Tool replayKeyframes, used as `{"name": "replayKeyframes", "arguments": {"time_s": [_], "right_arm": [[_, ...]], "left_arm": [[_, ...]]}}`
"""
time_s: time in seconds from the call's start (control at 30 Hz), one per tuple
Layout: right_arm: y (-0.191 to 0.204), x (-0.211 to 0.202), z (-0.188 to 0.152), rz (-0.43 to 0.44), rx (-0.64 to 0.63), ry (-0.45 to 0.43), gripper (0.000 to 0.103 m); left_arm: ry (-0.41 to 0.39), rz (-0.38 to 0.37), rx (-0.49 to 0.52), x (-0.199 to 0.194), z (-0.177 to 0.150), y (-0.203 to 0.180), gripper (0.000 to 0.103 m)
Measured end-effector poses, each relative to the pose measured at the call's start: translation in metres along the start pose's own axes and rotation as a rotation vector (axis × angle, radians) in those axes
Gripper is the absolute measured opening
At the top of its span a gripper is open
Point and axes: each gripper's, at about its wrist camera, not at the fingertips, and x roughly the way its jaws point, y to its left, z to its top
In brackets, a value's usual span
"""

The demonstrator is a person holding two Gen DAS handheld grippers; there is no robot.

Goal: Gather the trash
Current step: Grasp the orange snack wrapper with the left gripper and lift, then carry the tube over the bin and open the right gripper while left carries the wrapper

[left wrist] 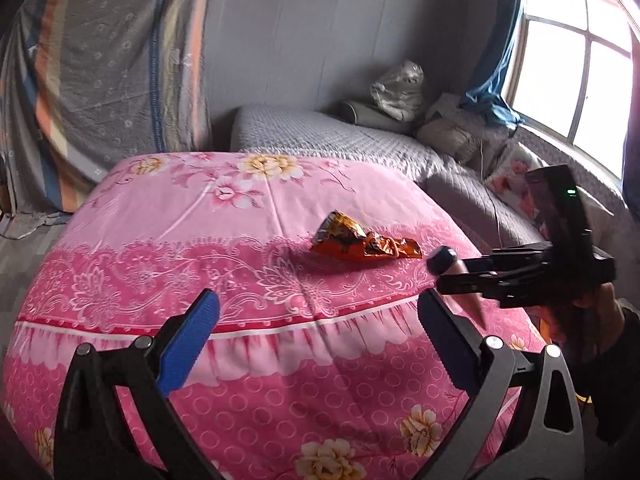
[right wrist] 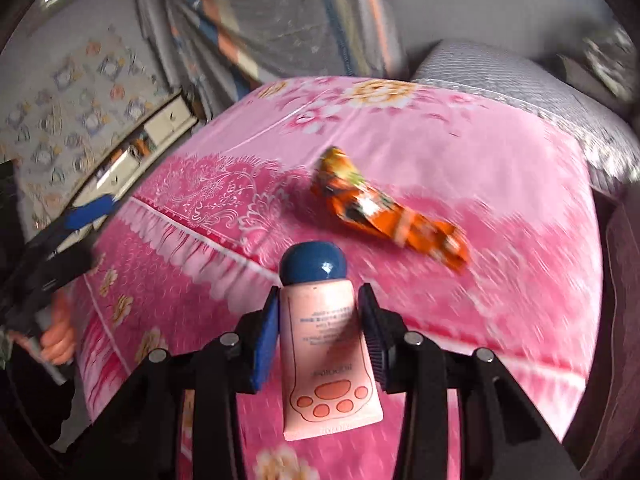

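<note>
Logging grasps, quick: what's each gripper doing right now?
Left gripper: open, holding nothing.
Right gripper: shut on the pink tube.

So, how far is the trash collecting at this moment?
In hand: the right gripper is shut on the pink tube with the blue cap. Left to do: the orange wrapper lies untouched on the pink bedspread, and the left gripper is open and holds nothing. No bin shows, so nothing looks finished.
</note>
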Motion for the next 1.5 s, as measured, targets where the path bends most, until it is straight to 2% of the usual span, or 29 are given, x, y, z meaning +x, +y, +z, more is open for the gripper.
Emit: {"name": "replayKeyframes", "arguments": {"time_s": [0.1, 0.3, 0.37, 0.5, 0.67, 0.7, 0.73, 0.77, 0.8, 0.83, 0.93, 1.0, 1.03, 1.1, 1.27, 1.33, 1.5], "right_arm": [[-0.02, -0.039, -0.035, 0.018, 0.09, -0.065, 0.037], [-0.032, -0.084, -0.08, 0.078, 0.174, -0.156, 0.037], [-0.035, -0.091, -0.087, 0.1, 0.191, -0.176, 0.037], [-0.042, -0.096, -0.095, 0.133, 0.223, -0.201, 0.037], [-0.048, -0.103, -0.108, 0.145, 0.241, -0.214, 0.037], [-0.05, -0.105, -0.11, 0.152, 0.246, -0.217, 0.037], [-0.051, -0.107, -0.113, 0.15, 0.252, -0.222, 0.037], [-0.052, -0.11, -0.115, 0.145, 0.256, -0.226, 0.037], [-0.054, -0.113, -0.118, 0.143, 0.262, -0.231, 0.037], [-0.055, -0.115, -0.12, 0.143, 0.27, -0.235, 0.037], [-0.057, -0.122, -0.127, 0.141, 0.288, -0.245, 0.037], [-0.055, -0.126, -0.131, 0.141, 0.294, -0.254, 0.037], [-0.054, -0.128, -0.132, 0.141, 0.295, -0.257, 0.037], [-0.052, -0.131, -0.135, 0.139, 0.299, -0.262, 0.037], [-0.044, -0.139, -0.139, 0.134, 0.298, -0.266, 0.037], [-0.041, -0.142, -0.14, 0.138, 0.296, -0.27, 0.037], [-0.026, -0.148, -0.14, 0.172, 0.287, -0.282, 0.037]], "left_arm": [[0.062, 0.018, -0.002, 0.036, 0.012, -0.01, 0.095], [0.14, 0.099, -0.12, 0.099, 0.038, -0.018, 0.094], [0.163, 0.128, -0.159, 0.116, 0.043, -0.022, 0.094], [0.176, 0.246, -0.14, 0.152, 0.052, -0.035, 0.094], [0.229, 0.292, -0.167, 0.187, 0.053, -0.03, 0.094], [0.226, 0.302, -0.152, 0.19, 0.053, -0.032, 0.093], [0.22, 0.311, -0.133, 0.192, 0.053, -0.034, 0.086], [0.214, 0.307, -0.121, 0.193, 0.053, -0.035, 0.078], [0.219, 0.279, -0.116, 0.195, 0.053, -0.037, 0.065], [0.222, 0.267, -0.116, 0.197, 0.055, -0.039, 0.056], [0.214, 0.276, -0.063, 0.202, 0.056, -0.049, 0.043], [0.21, 0.302, -0.003, 0.207, 0.052, -0.057, 0.039], [0.207, 0.296, 0.004, 0.208, 0.051, -0.058, 0.033], [0.198, 0.29, 0.017, 0.205, 0.05, -0.061, 0.031], [0.16, 0.251, -0.024, 0.182, 0.047, -0.052, 0.026], [0.132, 0.225, -0.045, 0.162, 0.047, -0.049, 0.026], [0.018, 0.183, -0.009, 0.092, 0.049, -0.064, 0.026]]}}
